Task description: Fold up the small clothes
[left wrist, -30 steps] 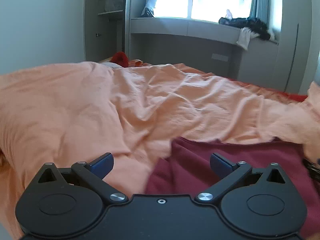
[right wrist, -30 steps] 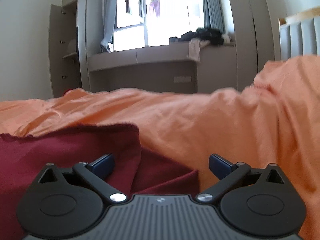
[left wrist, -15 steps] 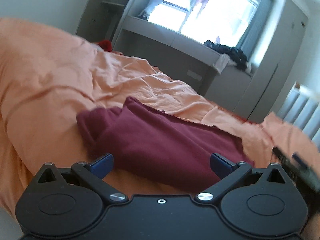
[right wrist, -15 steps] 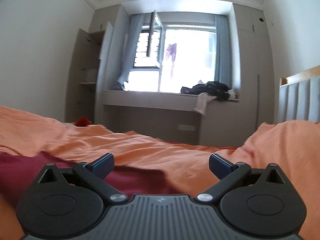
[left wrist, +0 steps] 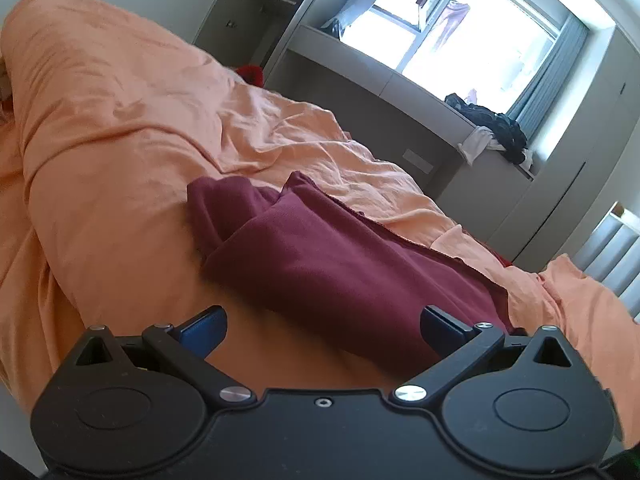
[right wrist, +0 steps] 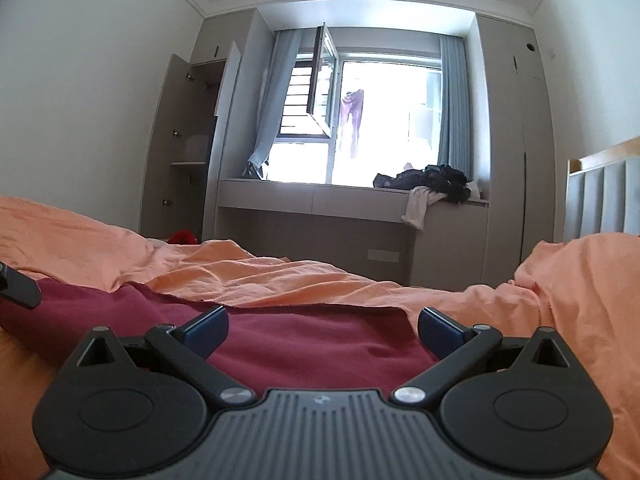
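Observation:
A maroon garment [left wrist: 332, 264] lies folded over itself on the orange bedsheet [left wrist: 120, 152], with a doubled-up end toward the left in the left wrist view. My left gripper [left wrist: 322, 326] is open just above its near edge, nothing between the blue pads. The same maroon garment [right wrist: 312, 344] spreads flat in front of my right gripper [right wrist: 322, 326], which is open and empty over it. A dark part of the left gripper [right wrist: 18, 288] pokes in at the far left edge of the right wrist view.
Rumpled orange bedding [right wrist: 580, 280] rises in a mound on the right. Beyond the bed stand a window bench [right wrist: 352, 200] with a pile of dark clothes [right wrist: 436, 182], an open cabinet [right wrist: 188, 152], a red item [right wrist: 184, 237] and a padded headboard [right wrist: 600, 196].
Both grippers have drawn back and tilted up from the garment, staying open. The left view rolled and now takes in the whole folded maroon garment; the right view now shows the window.

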The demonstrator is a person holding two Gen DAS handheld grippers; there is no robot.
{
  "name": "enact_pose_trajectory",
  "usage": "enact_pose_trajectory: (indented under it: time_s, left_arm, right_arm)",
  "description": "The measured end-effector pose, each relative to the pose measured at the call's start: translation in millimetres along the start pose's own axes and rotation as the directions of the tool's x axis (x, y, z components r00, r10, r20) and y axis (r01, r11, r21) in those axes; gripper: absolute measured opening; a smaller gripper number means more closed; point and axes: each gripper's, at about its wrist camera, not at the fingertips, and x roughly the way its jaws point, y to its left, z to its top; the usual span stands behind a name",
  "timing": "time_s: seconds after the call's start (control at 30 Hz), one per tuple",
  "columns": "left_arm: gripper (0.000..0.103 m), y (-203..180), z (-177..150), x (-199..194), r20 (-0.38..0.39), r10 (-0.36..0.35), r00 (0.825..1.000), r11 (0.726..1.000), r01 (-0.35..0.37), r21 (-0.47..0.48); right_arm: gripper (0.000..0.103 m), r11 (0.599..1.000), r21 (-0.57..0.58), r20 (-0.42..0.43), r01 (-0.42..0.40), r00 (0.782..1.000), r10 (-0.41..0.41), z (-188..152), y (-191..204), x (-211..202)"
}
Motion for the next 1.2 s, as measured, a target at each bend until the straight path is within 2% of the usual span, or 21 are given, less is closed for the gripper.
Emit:
enact_pose_trajectory:
  time_s: [0.1, 0.23, 0.3, 0.4, 0.43, 0.5, 0.57, 0.63, 0.77, 1.2]
  left_arm:
    - [0.102, 6, 2, 7, -0.042, 0.003, 0.999, 1.000, -0.004, -0.027]
    - [0.102, 15, 5, 23, -0.150, -0.011, 0.989, 0.996, -0.002, -0.084]
    - [0.102, 17, 5, 24, -0.147, -0.019, 0.989, 0.995, 0.005, -0.095]
    - [0.102, 15, 5, 27, -0.149, -0.017, 0.989, 0.996, 0.004, -0.086]
    - [0.102, 14, 5, 27, -0.149, -0.016, 0.989, 0.996, 0.003, -0.085]
    - [0.102, 14, 5, 28, -0.149, -0.016, 0.989, 0.996, 0.004, -0.086]
    - [0.102, 15, 4, 26, -0.150, -0.019, 0.989, 0.996, 0.005, -0.089]
    - [0.102, 16, 5, 26, -0.154, -0.022, 0.988, 0.995, 0.007, -0.095]
    - [0.102, 17, 5, 26, -0.154, -0.029, 0.988, 0.994, 0.013, -0.106]
    - [0.102, 18, 6, 32, -0.147, -0.013, 0.989, 0.992, -0.006, -0.128]
  right_arm:
    - [0.103, 0.999, -0.007, -0.070, -0.038, 0.997, 0.037, -10, 11, 12]
    - [0.103, 1.000, -0.008, -0.100, -0.017, 0.995, 0.016, -21, 17, 24]
    - [0.103, 1.000, -0.024, -0.082, 0.002, 0.997, -0.004, -18, 21, 25]
    - [0.103, 0.996, -0.087, 0.008, 0.037, 0.999, -0.036, -13, 31, 19]
    - [0.103, 0.994, -0.104, 0.010, 0.036, 0.999, -0.035, -13, 33, 20]
    - [0.103, 0.995, -0.104, -0.053, -0.001, 0.999, -0.005, -20, 37, 35]
    - [0.103, 1.000, -0.010, -0.086, -0.025, 0.996, 0.024, -34, 31, 44]
    - [0.102, 0.998, 0.054, -0.055, -0.033, 0.998, 0.036, -44, 25, 42]
    - [0.103, 1.000, 0.027, -0.011, 0.011, 1.000, -0.011, -52, 30, 35]
    - [0.103, 1.000, 0.021, -0.013, 0.019, 1.000, -0.019, -54, 31, 37]
